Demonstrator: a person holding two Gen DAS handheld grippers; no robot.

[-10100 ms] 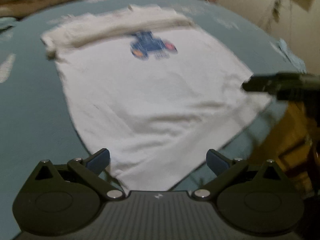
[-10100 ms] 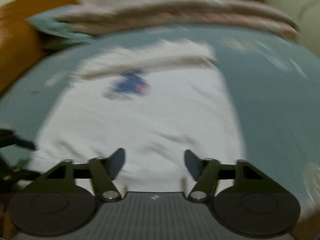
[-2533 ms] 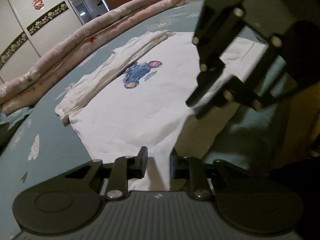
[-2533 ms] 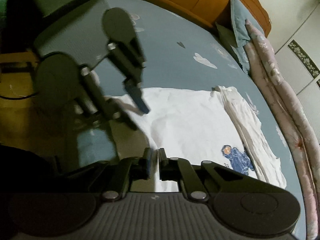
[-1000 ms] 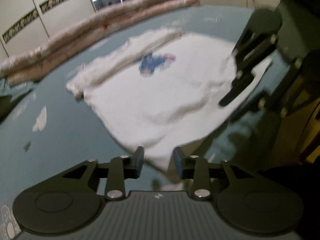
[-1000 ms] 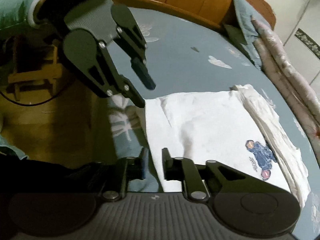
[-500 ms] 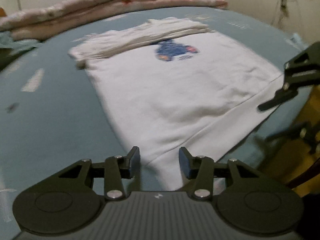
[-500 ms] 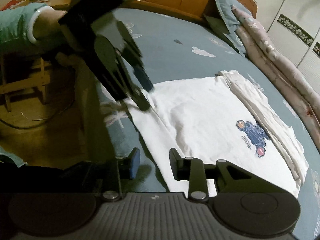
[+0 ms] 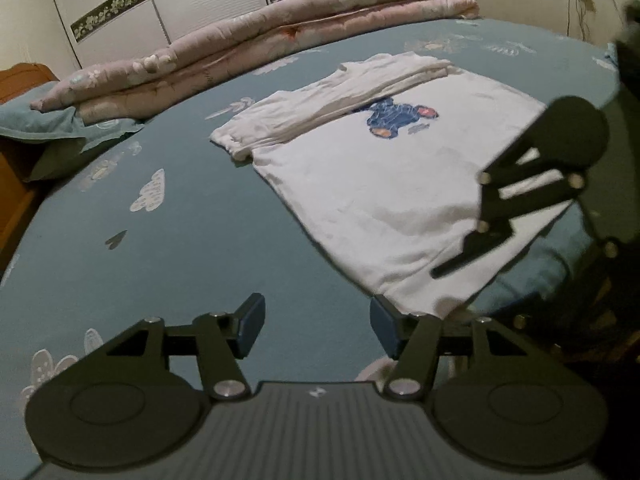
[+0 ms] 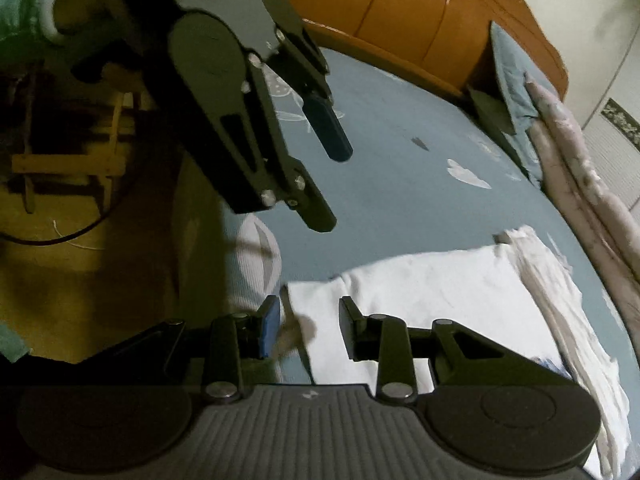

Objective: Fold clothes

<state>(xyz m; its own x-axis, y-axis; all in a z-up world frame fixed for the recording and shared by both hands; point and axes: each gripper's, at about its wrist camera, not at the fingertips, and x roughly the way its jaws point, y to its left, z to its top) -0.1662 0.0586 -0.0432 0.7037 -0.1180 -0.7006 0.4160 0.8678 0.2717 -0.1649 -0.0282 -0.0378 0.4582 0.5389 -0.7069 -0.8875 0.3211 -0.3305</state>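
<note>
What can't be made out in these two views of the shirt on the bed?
- Left wrist view: white printed T-shirt's right hem corner, hidden behind the right tool.
- Right wrist view: its blue print, mostly hidden behind that tool's own body.
- Right wrist view: its far end, cut off by the picture edge.

right tool (image 10: pixel 308 326) parted, empty | shirt (image 10: pixel 420 284) flat | bed (image 10: pixel 400 184)
</note>
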